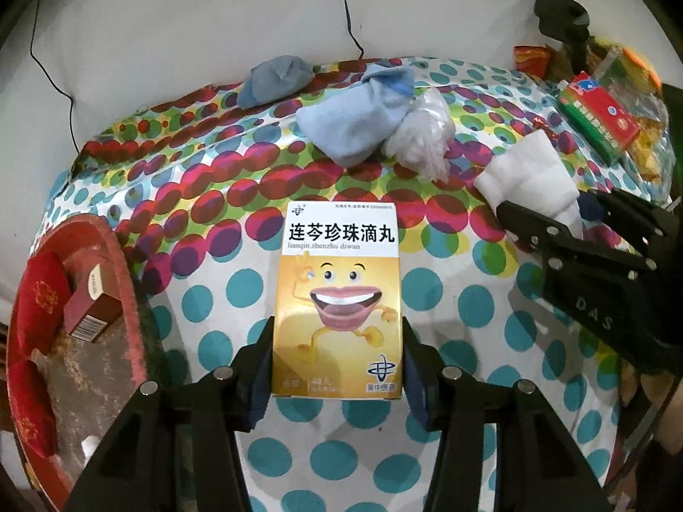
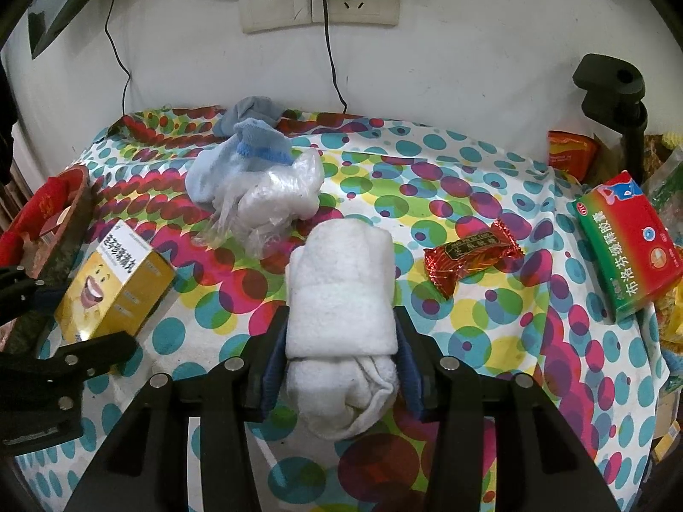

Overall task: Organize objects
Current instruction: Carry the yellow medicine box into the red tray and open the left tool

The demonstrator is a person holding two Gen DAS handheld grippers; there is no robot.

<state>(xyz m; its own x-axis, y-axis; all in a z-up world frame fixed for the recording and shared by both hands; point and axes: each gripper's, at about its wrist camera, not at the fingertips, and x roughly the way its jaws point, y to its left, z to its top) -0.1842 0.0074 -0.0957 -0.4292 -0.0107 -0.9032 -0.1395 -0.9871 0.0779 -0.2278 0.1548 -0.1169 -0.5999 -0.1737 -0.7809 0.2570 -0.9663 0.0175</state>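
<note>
Mid-sort: left tongs point(image 1: 337, 341) gripping yellow box point(image 1: 337, 298), right tongs point(image 2: 339, 341) gripping white sock point(image 2: 341, 281). Next, prob: box over to red basket point(image 1: 128, 264), sock w/ the blue socks point(image 2: 239, 158).

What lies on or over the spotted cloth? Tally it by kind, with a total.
Socks: 3 – grey sock, blue sock, white sock
Boxes: 2 – yellow box, red-green box
Plastic bag: 1
Wrapped sweet: 1
Total: 7

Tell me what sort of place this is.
Most likely a lived-in home. A table under a polka-dot tablecloth stands against a wall with plugged-in sockets, strewn with rolled socks, medicine boxes and a wrapped snack.
</note>
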